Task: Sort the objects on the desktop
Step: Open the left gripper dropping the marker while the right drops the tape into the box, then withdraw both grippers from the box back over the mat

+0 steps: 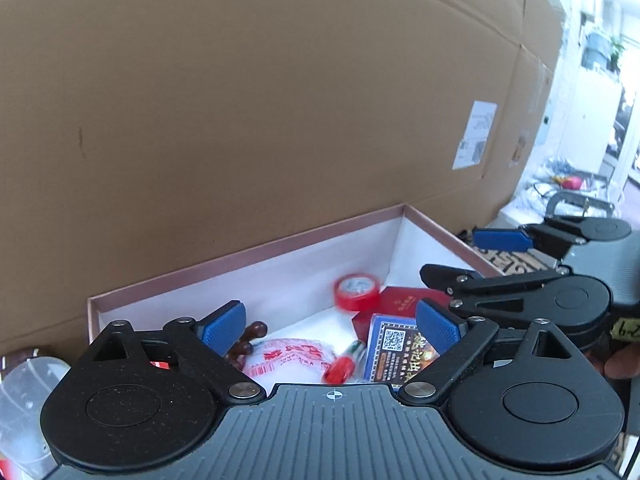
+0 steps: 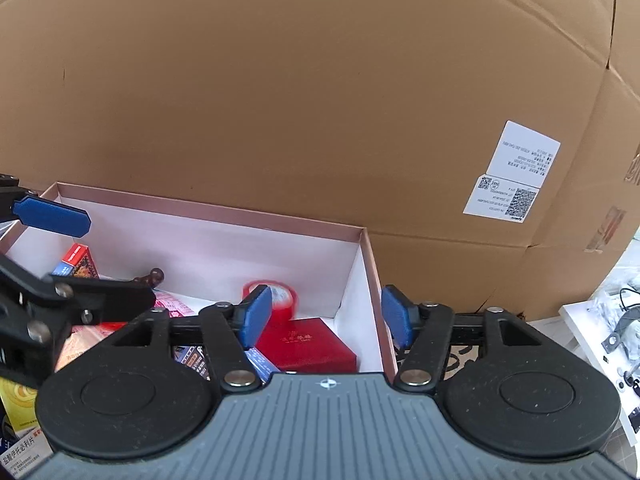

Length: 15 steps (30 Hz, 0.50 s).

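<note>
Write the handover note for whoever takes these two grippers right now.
Left gripper: open, empty, over the pink box.
Right gripper: open, empty, over the box's right wall.
In the box: red tape roll, red case, blue card pack, snack packet, red pen, wooden beads, red card pack.
Done: those things lie in the box.
Left: a clear cup and yellow medicine box outside it look unsorted.
</note>
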Motion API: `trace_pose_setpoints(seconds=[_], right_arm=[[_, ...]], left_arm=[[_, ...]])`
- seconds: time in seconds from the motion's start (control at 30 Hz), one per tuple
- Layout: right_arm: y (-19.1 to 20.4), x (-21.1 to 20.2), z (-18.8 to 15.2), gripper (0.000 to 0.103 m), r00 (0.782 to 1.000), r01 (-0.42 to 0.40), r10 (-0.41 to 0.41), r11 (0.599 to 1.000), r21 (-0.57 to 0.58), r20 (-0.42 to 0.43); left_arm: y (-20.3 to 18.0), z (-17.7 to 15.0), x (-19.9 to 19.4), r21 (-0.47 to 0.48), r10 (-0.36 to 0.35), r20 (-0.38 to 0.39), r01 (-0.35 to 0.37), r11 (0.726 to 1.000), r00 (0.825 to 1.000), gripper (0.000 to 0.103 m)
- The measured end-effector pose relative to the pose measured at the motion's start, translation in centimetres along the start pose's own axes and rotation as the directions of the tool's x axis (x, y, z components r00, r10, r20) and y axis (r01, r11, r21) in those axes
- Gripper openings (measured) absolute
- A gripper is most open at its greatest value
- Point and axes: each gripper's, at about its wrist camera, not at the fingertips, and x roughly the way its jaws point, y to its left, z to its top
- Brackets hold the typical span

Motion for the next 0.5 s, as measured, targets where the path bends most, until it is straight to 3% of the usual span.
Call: trace_pose_setpoints(seconds=[0.37, 0.5], right_arm=[[-0.1, -1.8, 0.6, 0.071, 1.000, -0.011, 0.010, 1.000, 0.029, 0.019], [-0.3, -3.0, 0.6, 0.091, 0.999, -0.016, 0.013, 0.997, 0.069, 0.045]], left_arm=[[-0.2, -0.5, -1.6, 0.025, 0.025, 0.016, -0.026, 0.999, 1.000, 0.098], [-0.4, -0.8, -2.5, 0.032, 0.026, 0.014, -0.026, 0.999, 1.000, 0.102]])
